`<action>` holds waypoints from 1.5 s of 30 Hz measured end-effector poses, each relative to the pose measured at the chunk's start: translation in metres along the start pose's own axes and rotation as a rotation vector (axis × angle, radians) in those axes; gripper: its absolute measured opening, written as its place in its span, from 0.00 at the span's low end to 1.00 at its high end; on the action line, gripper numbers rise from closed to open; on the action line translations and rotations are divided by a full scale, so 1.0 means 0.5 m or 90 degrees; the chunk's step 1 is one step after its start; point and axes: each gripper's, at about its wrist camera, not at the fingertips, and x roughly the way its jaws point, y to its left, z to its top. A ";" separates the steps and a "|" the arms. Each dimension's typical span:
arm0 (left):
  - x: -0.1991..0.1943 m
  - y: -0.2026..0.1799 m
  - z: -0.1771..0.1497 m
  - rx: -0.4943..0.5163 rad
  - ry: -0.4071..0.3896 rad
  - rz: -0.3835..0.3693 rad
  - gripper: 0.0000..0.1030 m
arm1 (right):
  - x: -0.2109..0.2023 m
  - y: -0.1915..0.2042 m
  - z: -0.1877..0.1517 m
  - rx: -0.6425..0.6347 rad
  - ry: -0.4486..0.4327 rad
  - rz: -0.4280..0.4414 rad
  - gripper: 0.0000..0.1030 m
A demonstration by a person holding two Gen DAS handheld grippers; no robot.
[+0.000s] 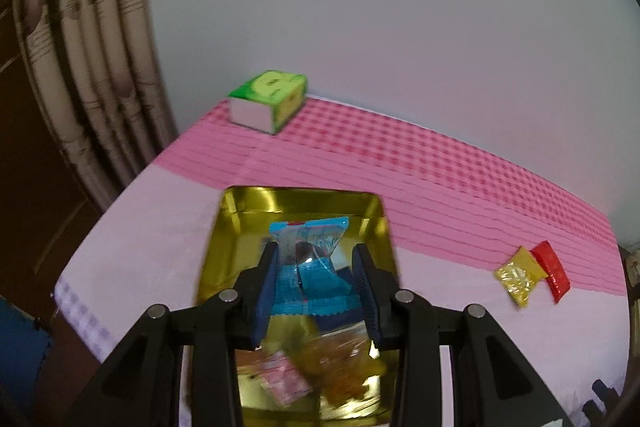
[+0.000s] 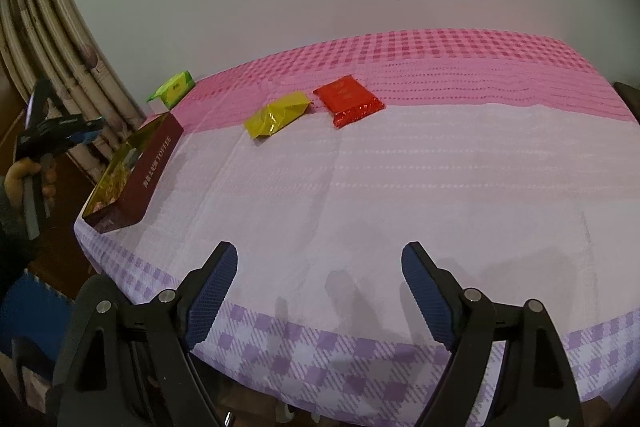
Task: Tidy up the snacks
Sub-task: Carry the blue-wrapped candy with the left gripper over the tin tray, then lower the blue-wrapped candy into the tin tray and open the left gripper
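Note:
My left gripper (image 1: 316, 259) hangs open over a gold-lined tin (image 1: 240, 203) with a blue snack packet (image 1: 316, 267) lying between the fingers, apart from the pads. Other wrapped snacks (image 1: 320, 363) lie in the tin's near end. The tin shows in the right wrist view (image 2: 154, 163) as maroon outside, at the table's left edge. A yellow packet (image 2: 278, 115) and a red packet (image 2: 348, 99) lie on the cloth mid-table; they also show in the left wrist view, the yellow packet (image 1: 516, 275) and the red packet (image 1: 554, 269). My right gripper (image 2: 320, 263) is open and empty above the near table edge.
A green tissue pack (image 1: 268, 99) sits at the far left corner of the pink and white checked tablecloth (image 2: 400, 187); it also shows in the right wrist view (image 2: 172, 89). A curtain (image 1: 80, 67) hangs left of the table. A plain wall stands behind.

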 end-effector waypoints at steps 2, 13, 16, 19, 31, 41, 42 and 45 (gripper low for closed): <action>-0.008 0.030 -0.009 -0.010 0.002 0.005 0.36 | 0.002 0.000 -0.002 0.002 0.003 0.000 0.80; 0.005 0.086 -0.073 -0.025 0.036 0.015 0.36 | 0.013 0.004 -0.007 -0.001 0.014 -0.006 0.80; 0.013 0.081 -0.089 -0.025 0.046 0.014 0.36 | 0.014 0.005 -0.008 -0.002 0.015 -0.007 0.80; 0.021 0.078 -0.102 -0.022 0.056 0.016 0.36 | 0.018 0.003 -0.009 0.000 0.019 -0.008 0.80; 0.062 0.080 -0.144 -0.014 0.087 0.040 0.36 | 0.025 0.001 -0.013 0.000 0.028 -0.008 0.81; 0.078 0.077 -0.159 -0.002 0.093 0.050 0.36 | 0.029 -0.001 -0.017 0.002 0.034 -0.007 0.81; 0.079 0.077 -0.161 0.001 0.092 0.051 0.36 | 0.030 -0.001 -0.018 0.001 0.036 -0.007 0.81; 0.080 0.078 -0.165 0.001 0.092 0.051 0.36 | 0.032 -0.003 -0.018 0.004 0.039 -0.007 0.81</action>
